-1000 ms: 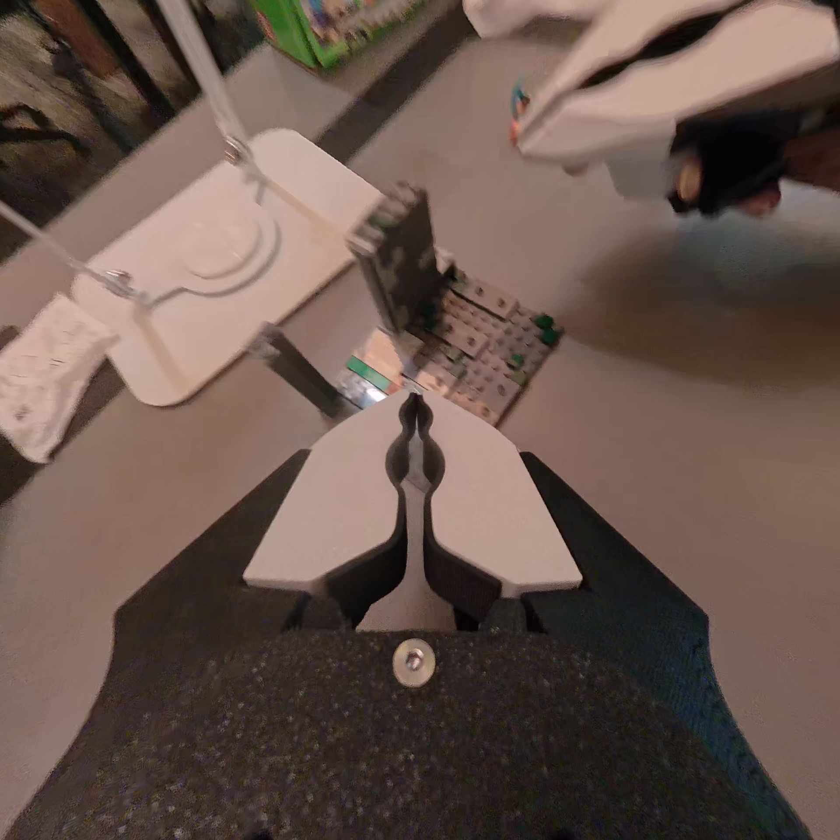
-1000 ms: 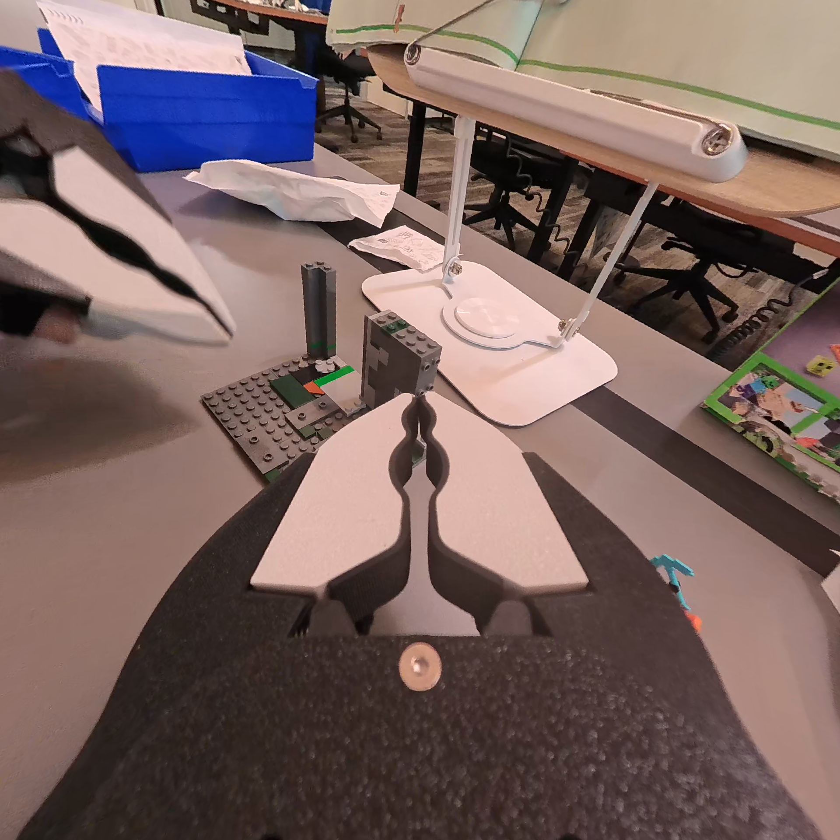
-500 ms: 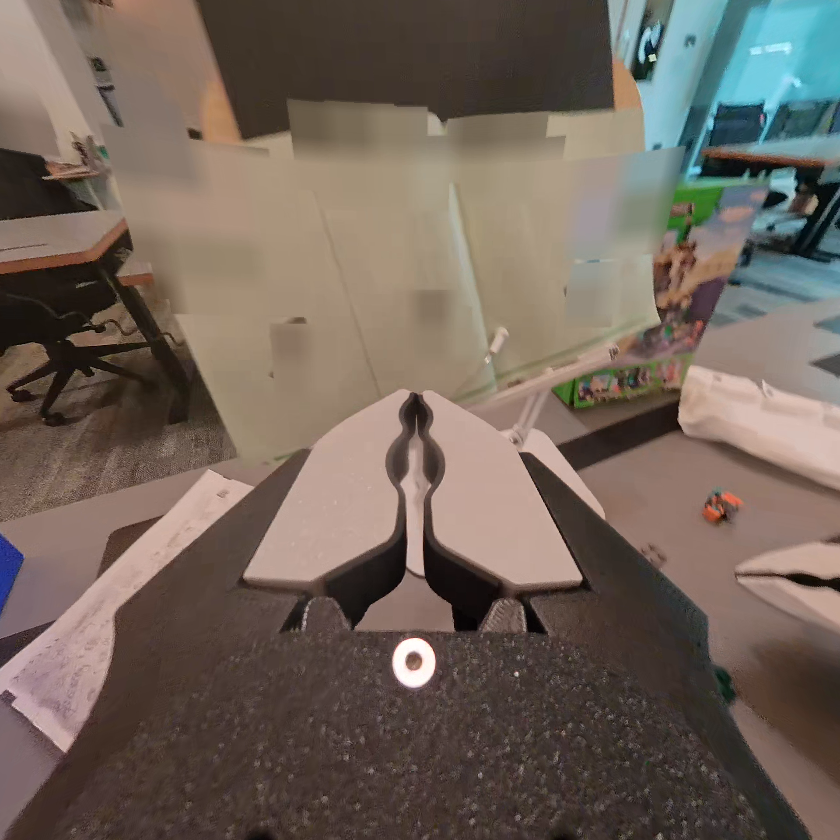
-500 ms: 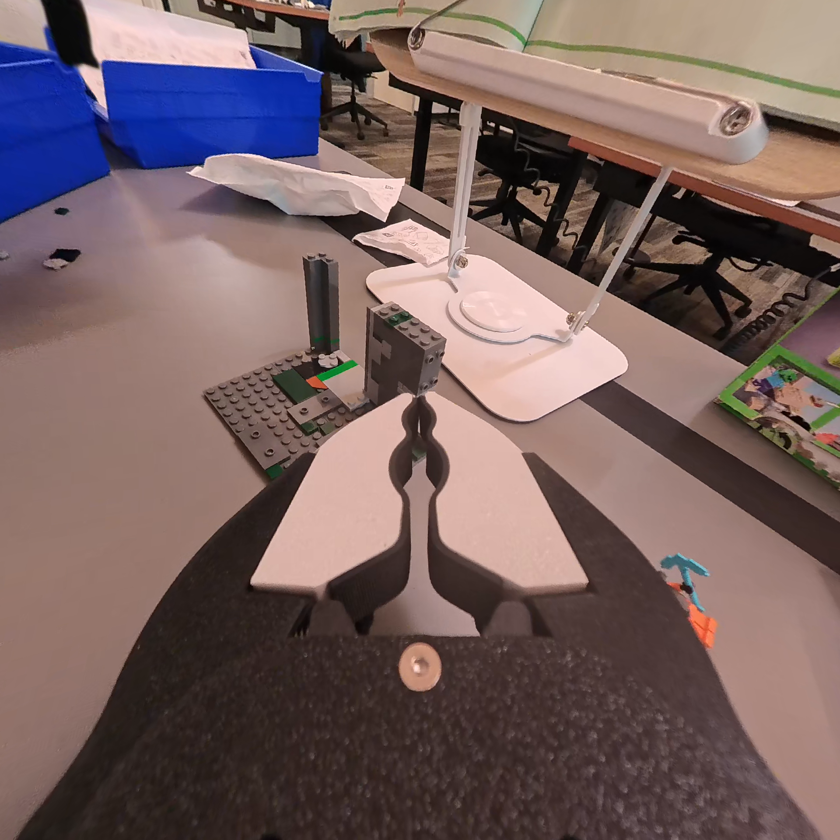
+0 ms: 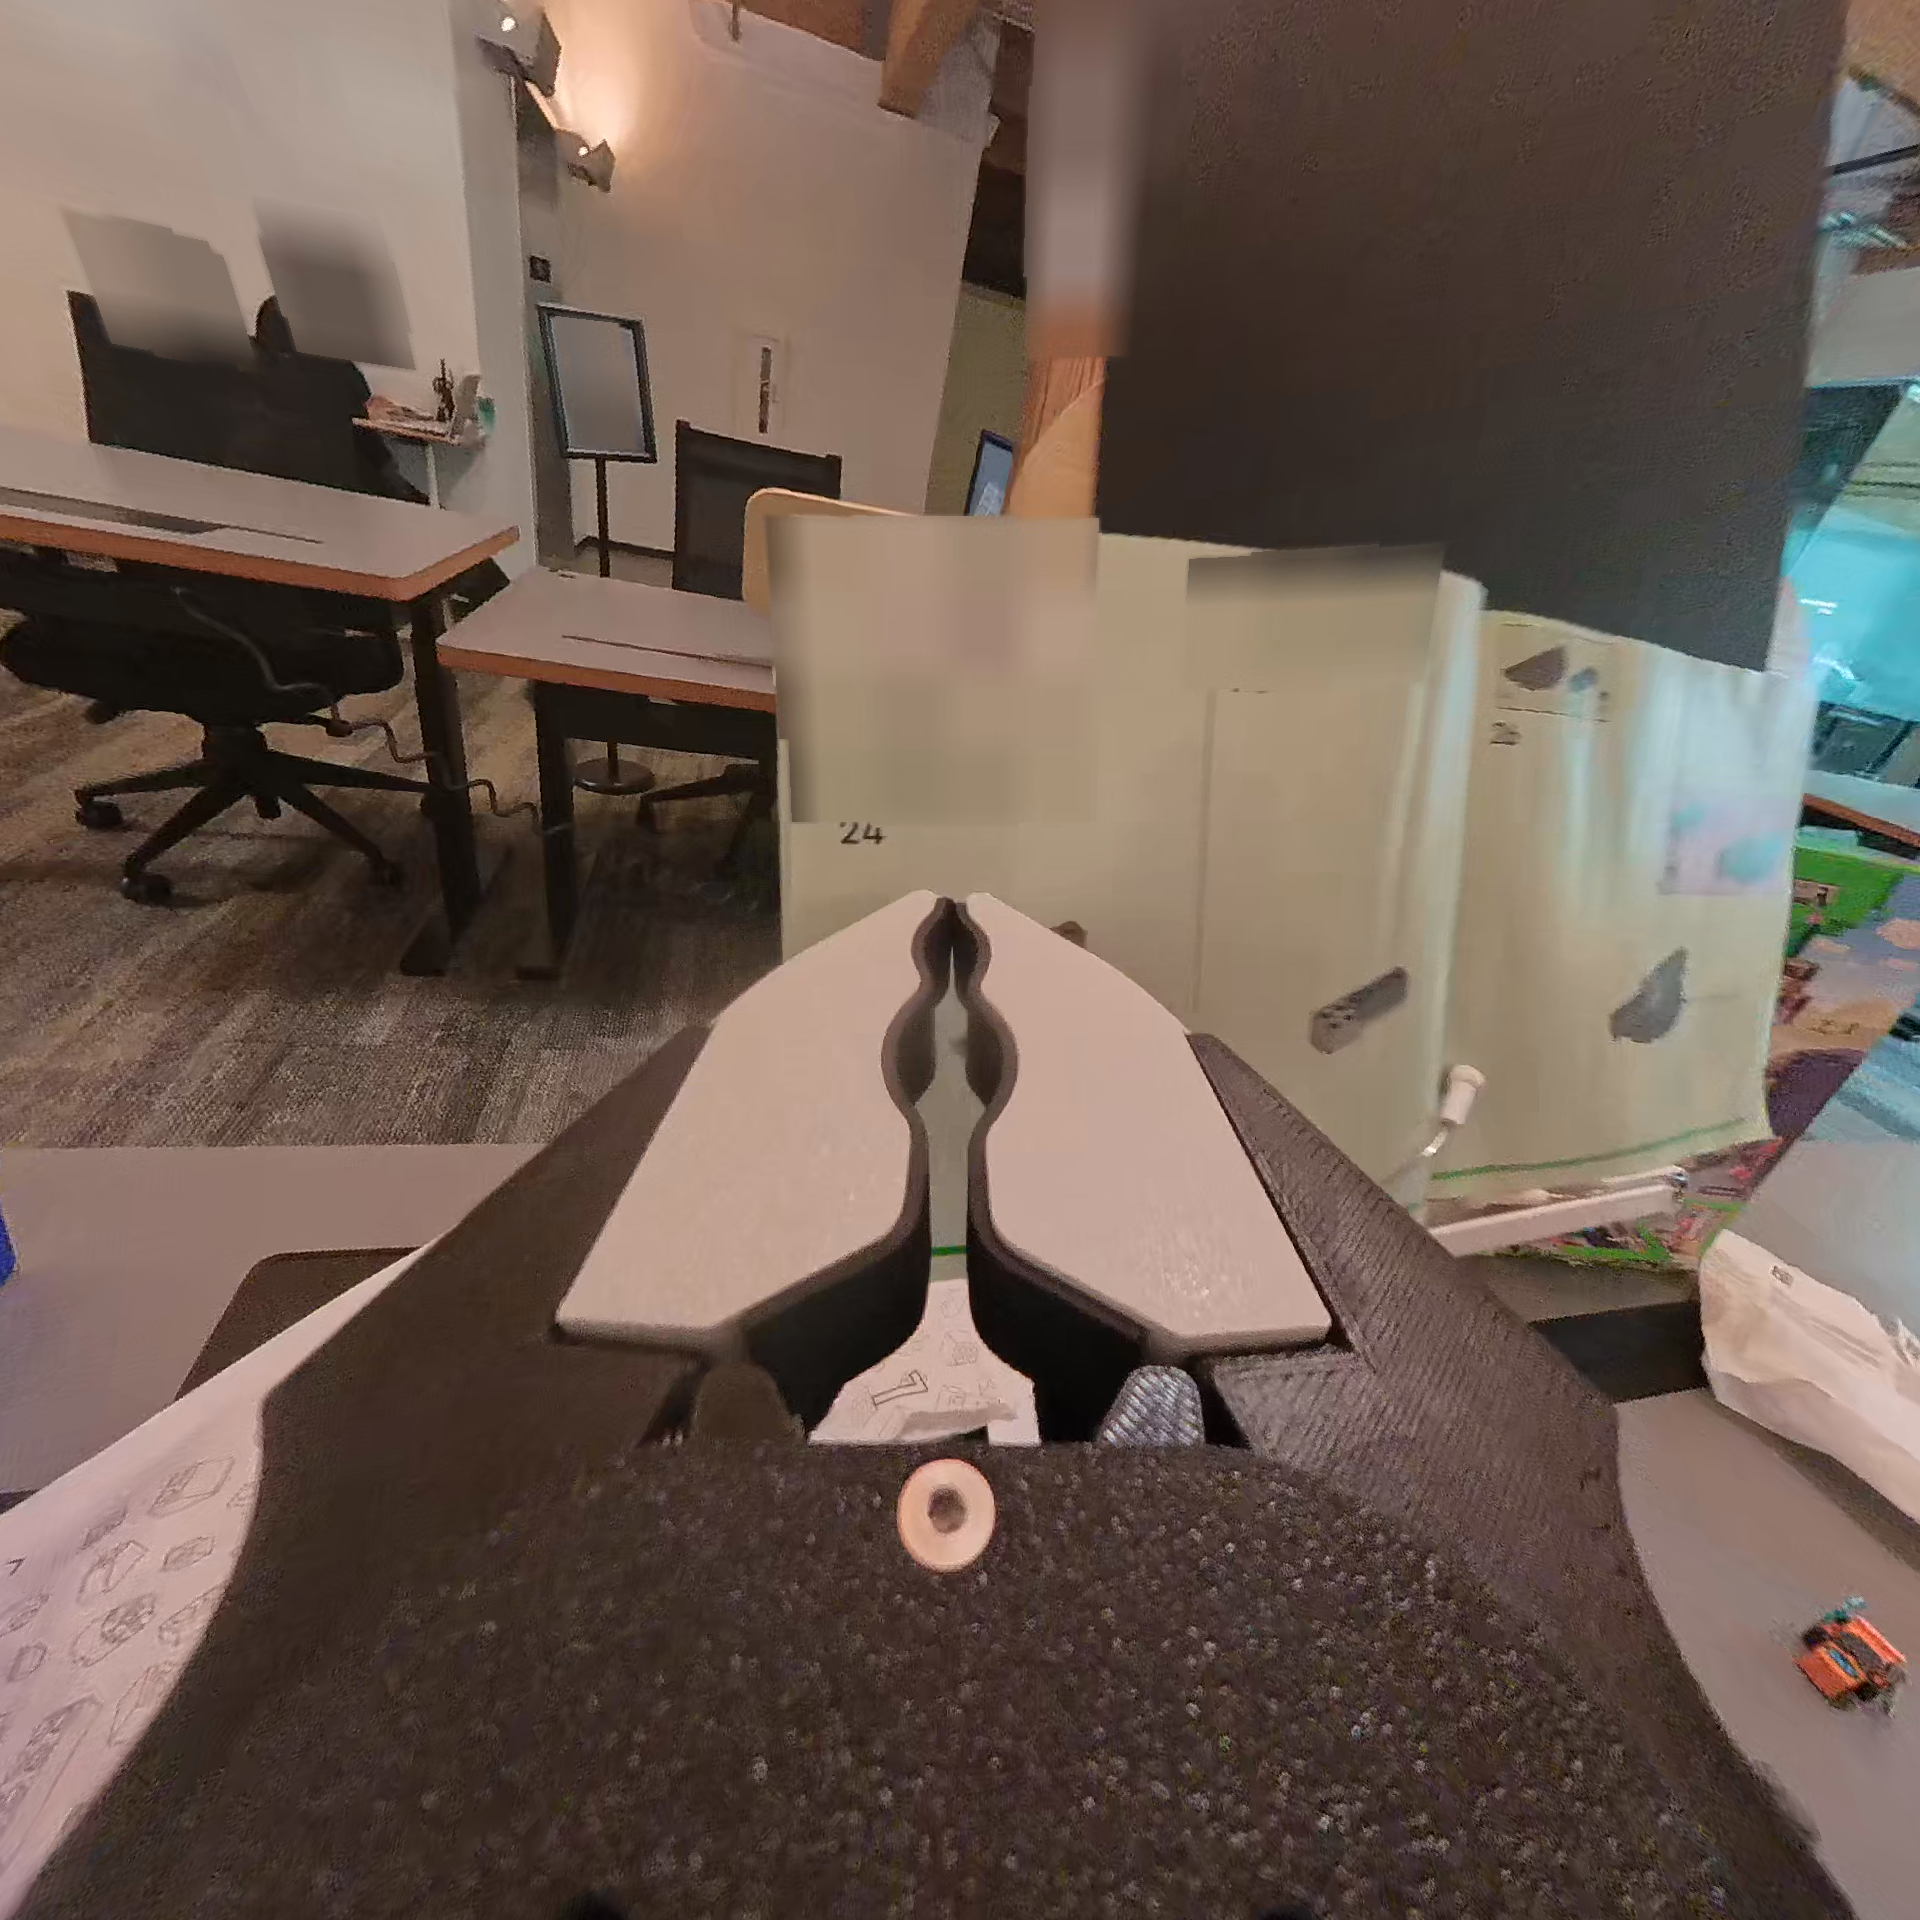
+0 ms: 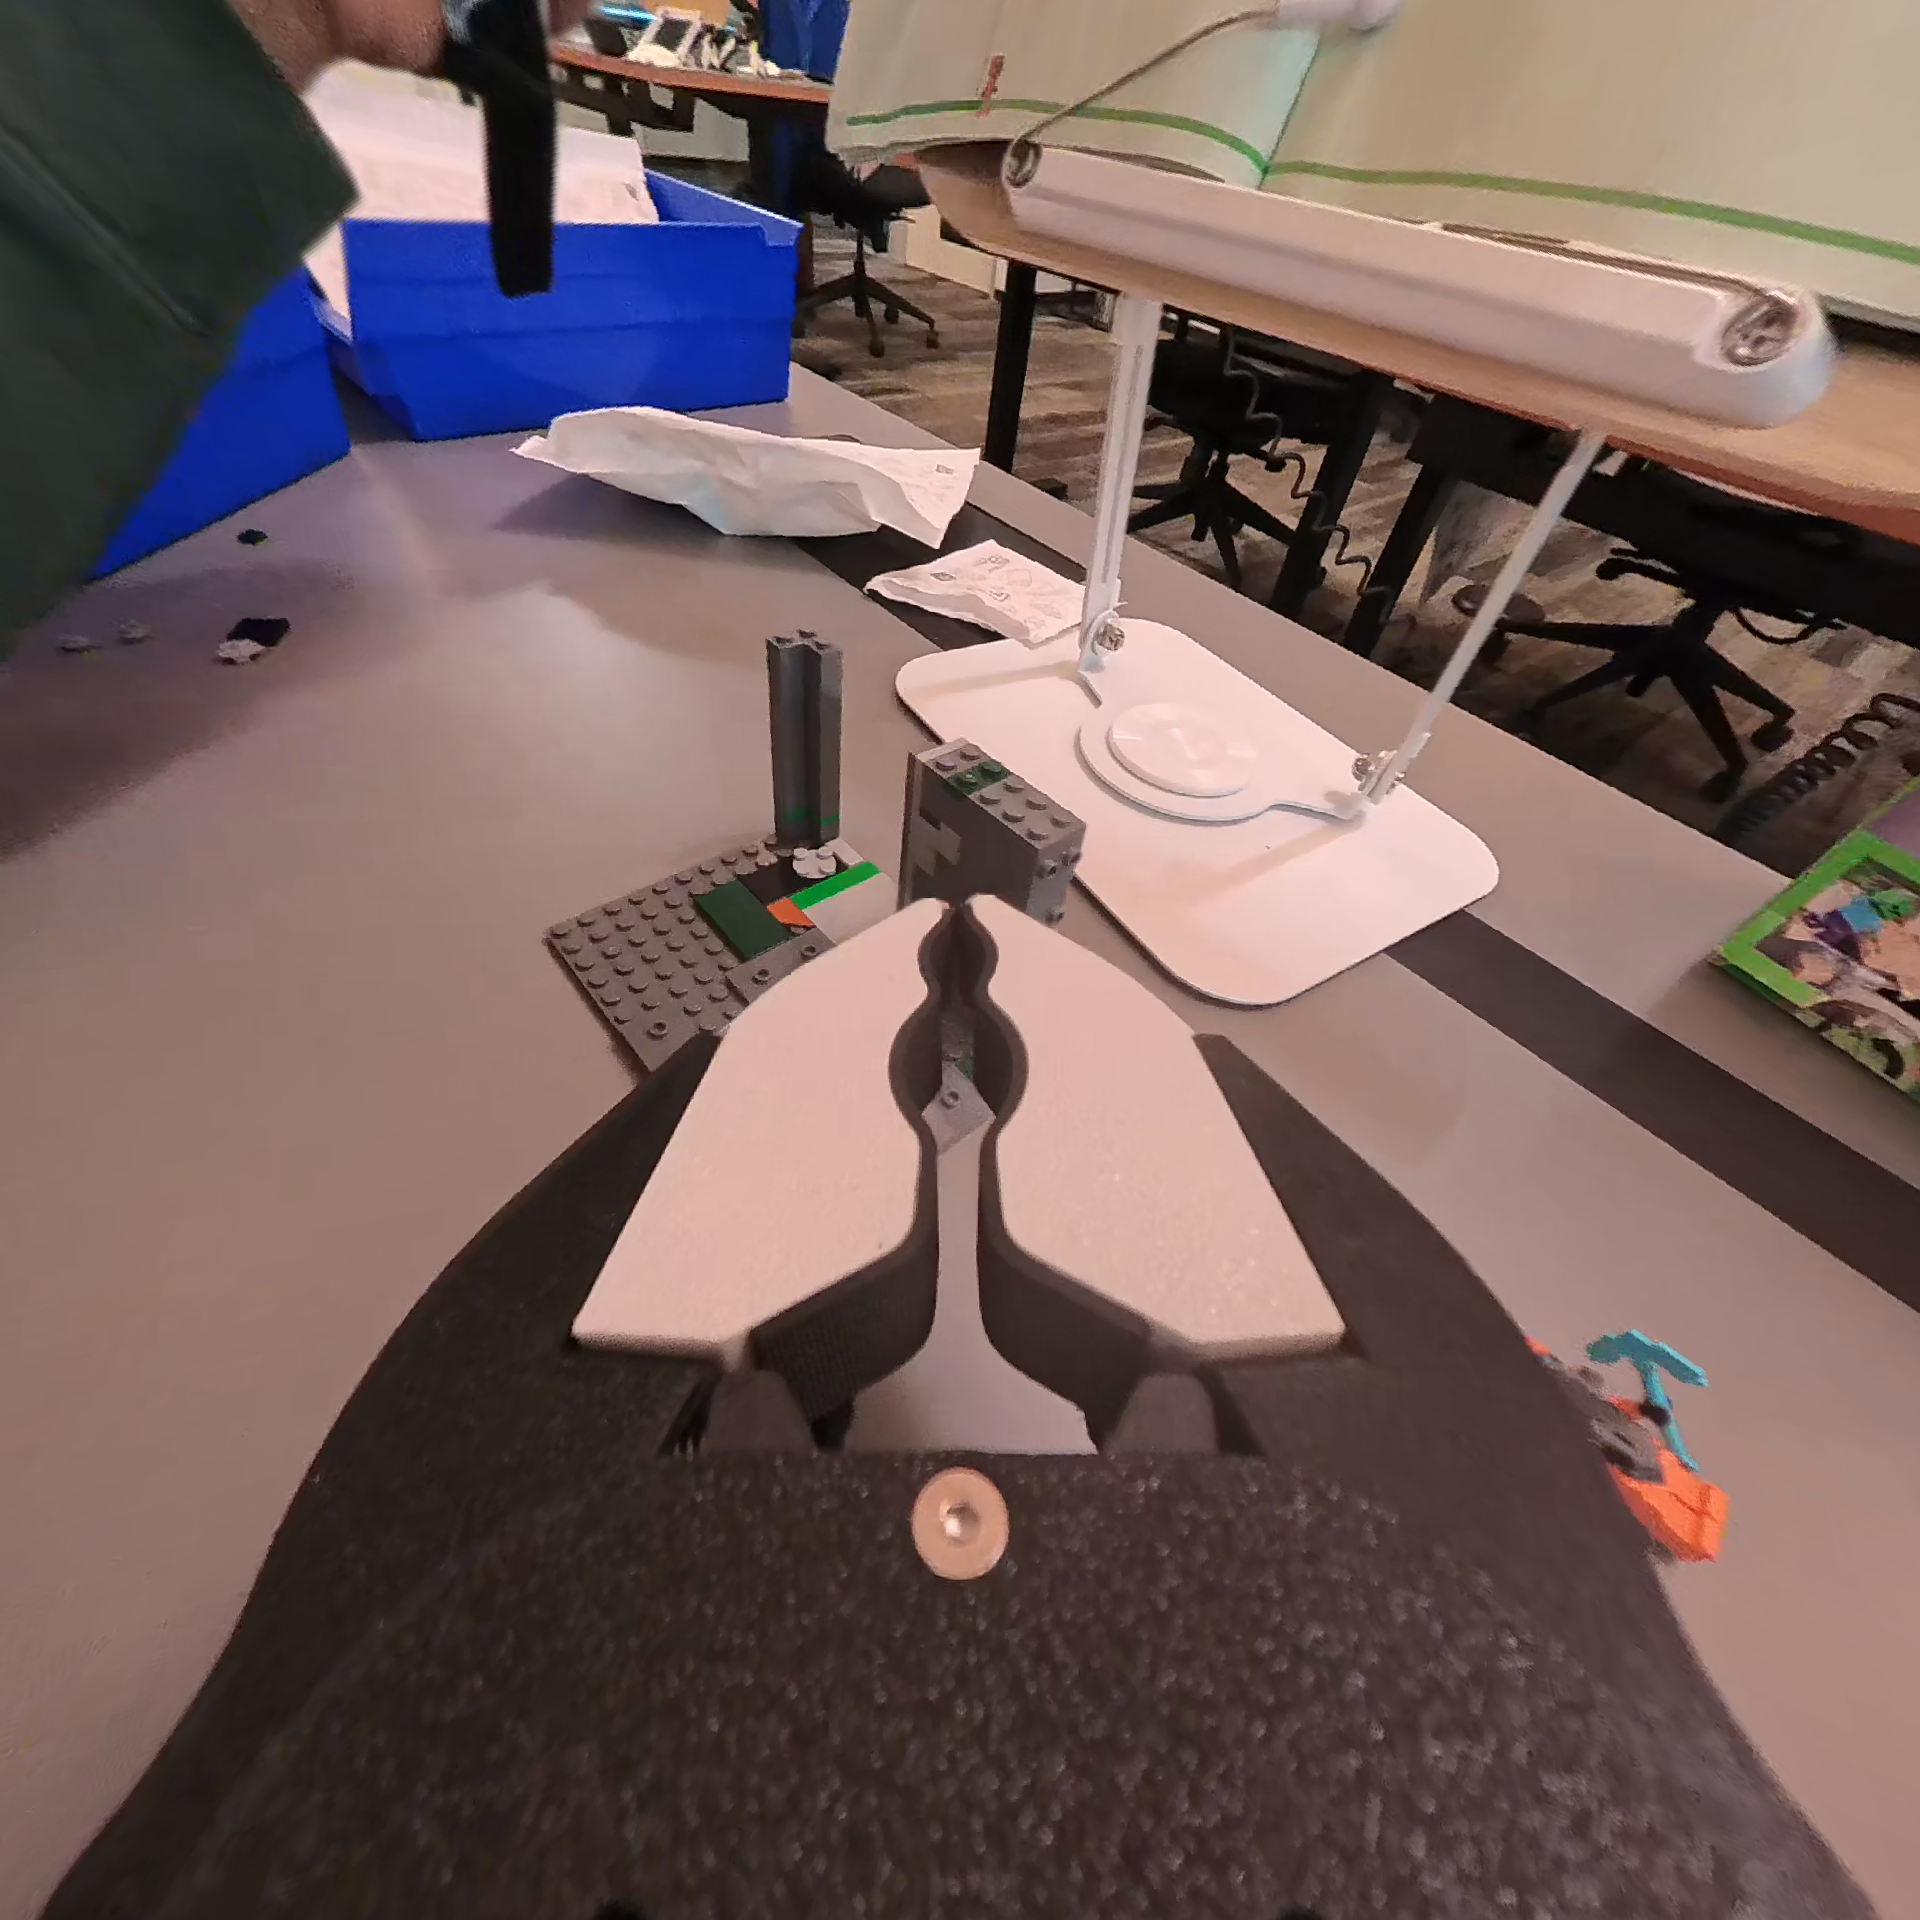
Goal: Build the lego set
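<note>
The Lego build stands in the right wrist view: a dark grey baseplate (image 6: 655, 956) with a tall grey pillar (image 6: 805, 738) and a grey block wall (image 6: 987, 831). My right gripper (image 6: 958, 909) is shut and empty. It hovers just in front of the wall, and its fingers hide the plate's near corner. My left gripper (image 5: 958, 904) is shut and empty. It is raised off the table and faces the open instruction booklet (image 5: 1299, 883) on its stand. The build is not in the left wrist view.
The white stand base (image 6: 1195, 810) sits right of the build. Blue bins (image 6: 571, 312) and a crumpled paper bag (image 6: 758, 478) lie behind. An orange and teal figure (image 6: 1662, 1455) lies at the right. A green sleeve (image 6: 125, 260) hangs at the top left. Small loose pieces (image 6: 249, 634) lie at the left. The gap from one gripper's tips to the other's is roughly 35 cm. To the white stand base (image 6: 1195, 810): right tips about 20 cm, left tips about 35 cm.
My left gripper has swung up and away from the build and now faces the booklet. It has left the right wrist view. My right gripper has barely moved.
</note>
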The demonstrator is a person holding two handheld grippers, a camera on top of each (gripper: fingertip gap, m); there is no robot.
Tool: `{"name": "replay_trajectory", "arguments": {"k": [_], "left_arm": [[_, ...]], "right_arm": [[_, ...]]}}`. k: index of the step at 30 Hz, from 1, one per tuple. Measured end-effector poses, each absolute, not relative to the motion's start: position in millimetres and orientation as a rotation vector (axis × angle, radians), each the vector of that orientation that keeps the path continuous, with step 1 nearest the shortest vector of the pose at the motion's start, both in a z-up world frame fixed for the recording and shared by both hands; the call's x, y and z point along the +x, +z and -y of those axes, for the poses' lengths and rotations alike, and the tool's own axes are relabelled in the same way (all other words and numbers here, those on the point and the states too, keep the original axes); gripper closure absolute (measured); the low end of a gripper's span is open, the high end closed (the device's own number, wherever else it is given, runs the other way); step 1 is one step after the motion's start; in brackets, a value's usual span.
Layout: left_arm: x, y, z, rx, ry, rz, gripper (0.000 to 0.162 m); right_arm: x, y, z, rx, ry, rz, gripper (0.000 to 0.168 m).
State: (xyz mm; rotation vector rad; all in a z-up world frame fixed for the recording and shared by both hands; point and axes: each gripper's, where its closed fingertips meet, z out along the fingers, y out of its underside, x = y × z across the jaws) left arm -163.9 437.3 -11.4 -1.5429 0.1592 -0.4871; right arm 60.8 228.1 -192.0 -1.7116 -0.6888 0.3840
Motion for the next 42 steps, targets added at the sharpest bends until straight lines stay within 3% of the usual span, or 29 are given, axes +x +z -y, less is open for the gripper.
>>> {"name": "replay_trajectory", "arguments": {"k": [42], "left_arm": [[-127, -2, -454, -1.609, -0.285, -0.36, 0.162]], "right_arm": [[59, -184, -224, -1.688, 0.384, 0.708, 0.168]]}}
